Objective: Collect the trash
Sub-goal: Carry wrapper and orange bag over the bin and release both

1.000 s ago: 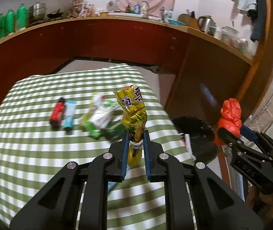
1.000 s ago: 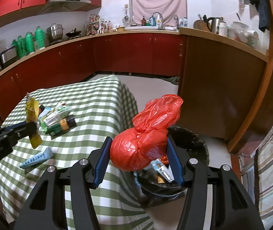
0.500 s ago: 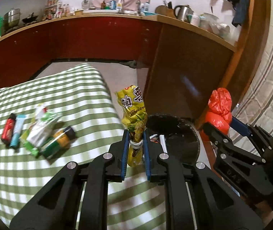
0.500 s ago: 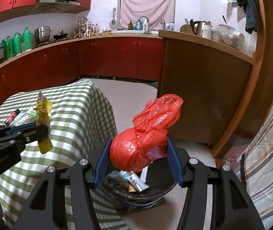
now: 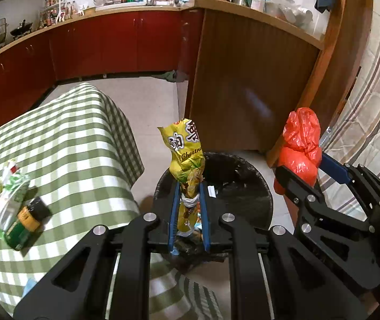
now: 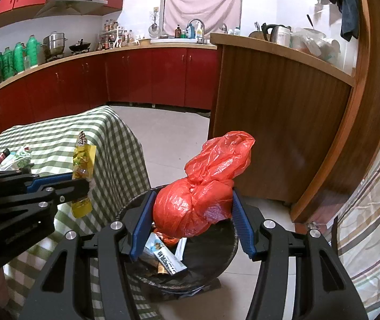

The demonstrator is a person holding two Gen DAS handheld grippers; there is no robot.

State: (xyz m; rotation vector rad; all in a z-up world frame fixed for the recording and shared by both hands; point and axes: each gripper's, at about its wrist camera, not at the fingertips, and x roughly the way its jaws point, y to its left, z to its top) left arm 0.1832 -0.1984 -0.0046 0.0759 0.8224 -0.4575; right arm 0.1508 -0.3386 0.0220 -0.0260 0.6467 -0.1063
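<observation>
My left gripper (image 5: 188,200) is shut on a yellow chestnut snack bag (image 5: 187,157), held upright over the near rim of the black-lined trash bin (image 5: 243,184). The same yellow snack bag (image 6: 83,165) shows at the left of the right wrist view, pinched in the left gripper (image 6: 79,184). My right gripper (image 6: 192,208) is shut on a knotted red plastic bag (image 6: 203,194), right above the trash bin (image 6: 211,261), which holds several wrappers. From the left wrist view the red bag (image 5: 300,152) hangs at the bin's right side.
A table with a green checked cloth (image 5: 64,146) stands left of the bin and carries several pieces of trash (image 5: 11,202). A wooden counter end (image 6: 278,133) rises behind the bin, a striped curtain (image 6: 371,213) hangs at the right, red cabinets (image 6: 136,77) line the back.
Both grippers have swung right, away from the table, and now hold their bags above the trash bin. Neither grip has altered.
</observation>
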